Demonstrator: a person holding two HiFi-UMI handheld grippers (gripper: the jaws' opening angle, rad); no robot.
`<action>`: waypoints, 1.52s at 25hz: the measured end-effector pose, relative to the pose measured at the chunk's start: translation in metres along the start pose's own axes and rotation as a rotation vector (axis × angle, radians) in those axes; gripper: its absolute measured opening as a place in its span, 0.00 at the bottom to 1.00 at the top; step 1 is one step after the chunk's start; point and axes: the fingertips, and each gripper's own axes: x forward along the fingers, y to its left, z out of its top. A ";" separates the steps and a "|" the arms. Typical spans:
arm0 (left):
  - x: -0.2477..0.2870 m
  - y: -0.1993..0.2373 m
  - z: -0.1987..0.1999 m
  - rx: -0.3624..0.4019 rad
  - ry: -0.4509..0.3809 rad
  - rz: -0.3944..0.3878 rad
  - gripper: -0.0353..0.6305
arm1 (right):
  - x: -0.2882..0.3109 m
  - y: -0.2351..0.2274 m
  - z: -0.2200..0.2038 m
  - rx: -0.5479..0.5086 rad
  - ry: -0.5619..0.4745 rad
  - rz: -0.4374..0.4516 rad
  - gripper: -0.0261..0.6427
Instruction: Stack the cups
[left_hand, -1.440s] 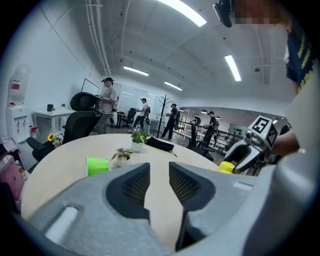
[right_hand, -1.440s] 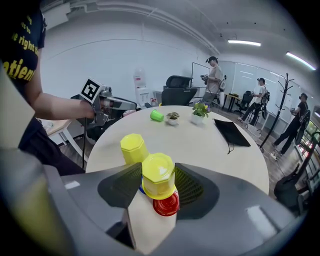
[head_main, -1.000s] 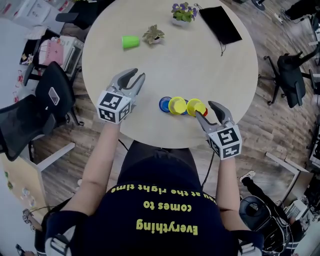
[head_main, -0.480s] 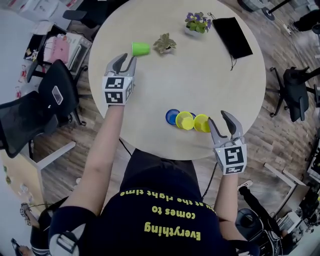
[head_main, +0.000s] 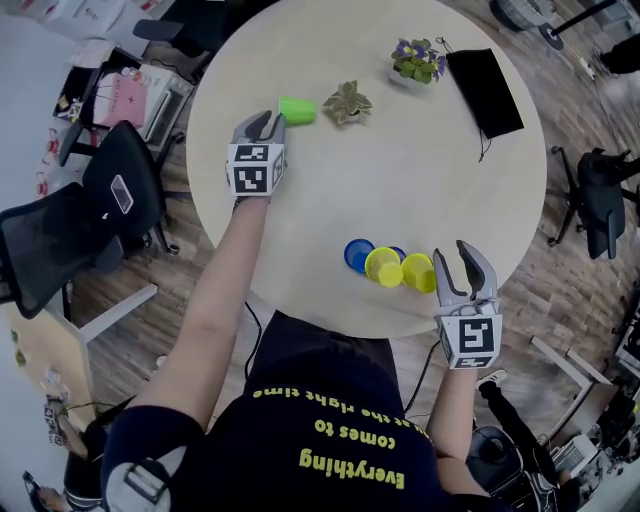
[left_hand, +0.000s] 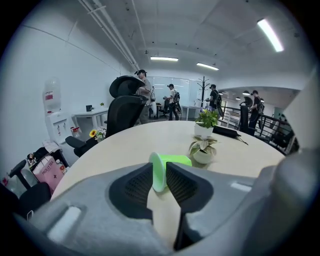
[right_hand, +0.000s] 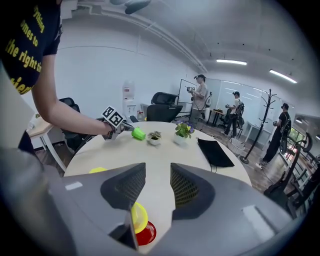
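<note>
A green cup (head_main: 297, 110) lies on its side at the far left of the round table (head_main: 400, 170). My left gripper (head_main: 266, 126) has reached it. In the left gripper view the cup (left_hand: 177, 161) has its rim between the fingertips of that gripper (left_hand: 159, 172), whose jaws have just been closing; a firm pinch does not show. Near the front edge lie a blue cup (head_main: 357, 255) and two yellow cups (head_main: 383, 267), (head_main: 420, 272). My right gripper (head_main: 465, 262) sits just right of them, jaws apart and just been closing. Below its left finger are a yellow cup (right_hand: 139, 217) and a red cup (right_hand: 146, 234).
Two small potted plants (head_main: 349, 101), (head_main: 418, 58) and a black pouch (head_main: 484, 90) sit at the table's far side. Office chairs stand at the left (head_main: 110, 190) and the right (head_main: 600, 200). The plant (left_hand: 202, 150) is just behind the green cup.
My left gripper has travelled away across the table to the green cup and now has its rim between its tips. My right gripper has shifted slightly beside the yellow cups, jaws narrower.
</note>
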 end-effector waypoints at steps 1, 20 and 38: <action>0.003 0.000 -0.002 0.005 0.010 -0.006 0.17 | 0.001 0.000 0.001 0.002 -0.002 -0.004 0.29; -0.042 -0.054 -0.011 0.075 0.002 -0.179 0.08 | 0.009 0.011 0.032 0.013 -0.103 0.071 0.27; -0.170 -0.213 0.050 0.049 -0.221 -0.563 0.08 | -0.022 0.039 0.081 0.016 -0.298 0.267 0.35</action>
